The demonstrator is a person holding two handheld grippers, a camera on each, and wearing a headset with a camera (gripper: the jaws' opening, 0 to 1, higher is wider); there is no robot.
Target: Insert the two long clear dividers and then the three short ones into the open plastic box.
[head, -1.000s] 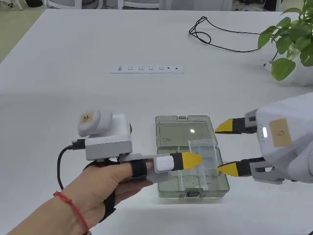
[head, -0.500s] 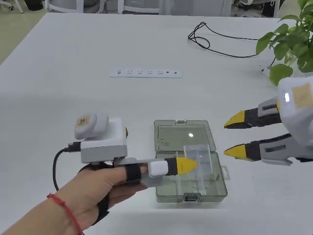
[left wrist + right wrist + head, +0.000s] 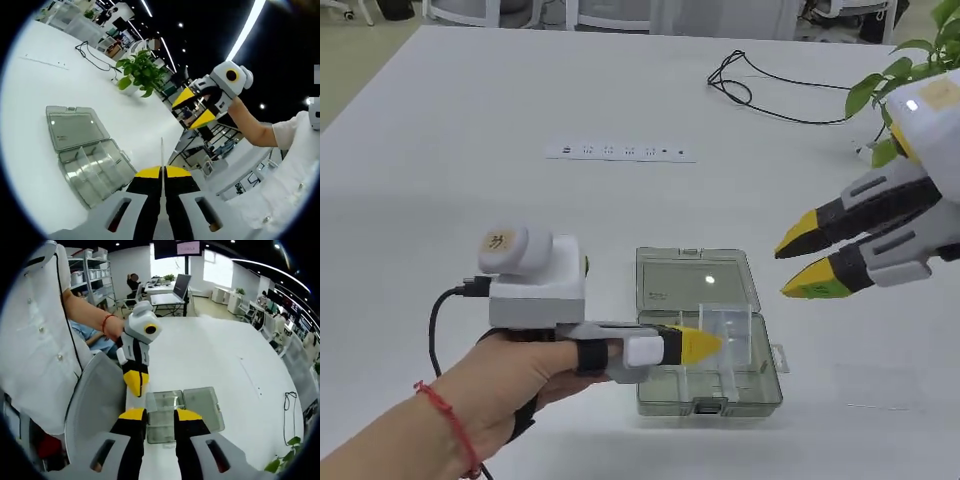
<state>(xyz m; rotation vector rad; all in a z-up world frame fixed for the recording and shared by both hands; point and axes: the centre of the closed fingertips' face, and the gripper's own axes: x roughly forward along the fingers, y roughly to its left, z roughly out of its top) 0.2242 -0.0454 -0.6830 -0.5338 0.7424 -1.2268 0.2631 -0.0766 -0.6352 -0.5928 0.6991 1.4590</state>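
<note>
The left gripper (image 3: 705,343) pinches a clear divider (image 3: 732,335) upright over the open box (image 3: 690,272), so it should go down straight and square, while the right gripper (image 3: 785,271) hangs aside, jaws apart and empty.

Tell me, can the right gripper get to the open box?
Probably yes. The right gripper hangs open above the table beside the box, with nothing between them. The left gripper, holding a clear divider, is at the other side.

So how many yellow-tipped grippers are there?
2. The left gripper is over the box, shut on a clear divider. The right gripper hovers open, right of the box.
</note>
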